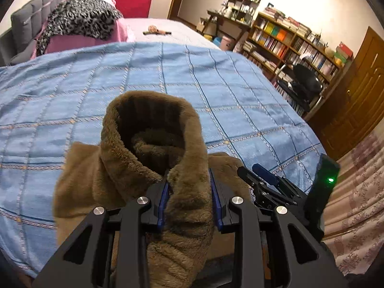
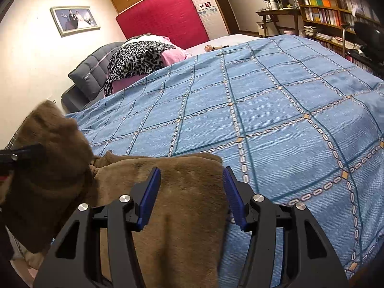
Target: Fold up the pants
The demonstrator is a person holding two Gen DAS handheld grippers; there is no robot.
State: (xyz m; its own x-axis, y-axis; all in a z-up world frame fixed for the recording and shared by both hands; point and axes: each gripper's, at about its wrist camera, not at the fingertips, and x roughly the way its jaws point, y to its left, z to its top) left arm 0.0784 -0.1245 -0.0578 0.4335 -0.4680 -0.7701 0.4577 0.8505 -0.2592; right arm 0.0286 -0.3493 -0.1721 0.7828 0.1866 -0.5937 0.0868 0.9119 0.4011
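Observation:
The brown fleece pants (image 1: 153,144) lie at the near edge of the bed on a blue checked blanket (image 1: 168,76). My left gripper (image 1: 189,187) is shut on a bunched fold of the pants and lifts it, so the fabric stands up in a hollow loop. In the right wrist view the pants (image 2: 182,192) lie flat under my right gripper (image 2: 192,177), whose blue pads are wide apart above the cloth's right edge. The raised fold and the left gripper (image 2: 14,156) show at the left. The right gripper (image 1: 266,180) also shows in the left wrist view.
The blue blanket (image 2: 276,120) covers most of the bed. A leopard-print cloth (image 2: 136,57) on pink bedding lies by the grey headboard (image 2: 88,72). A small brush-like object (image 1: 156,30) lies far up the bed. Bookshelves (image 1: 288,43) and a black chair (image 1: 304,81) stand to the right.

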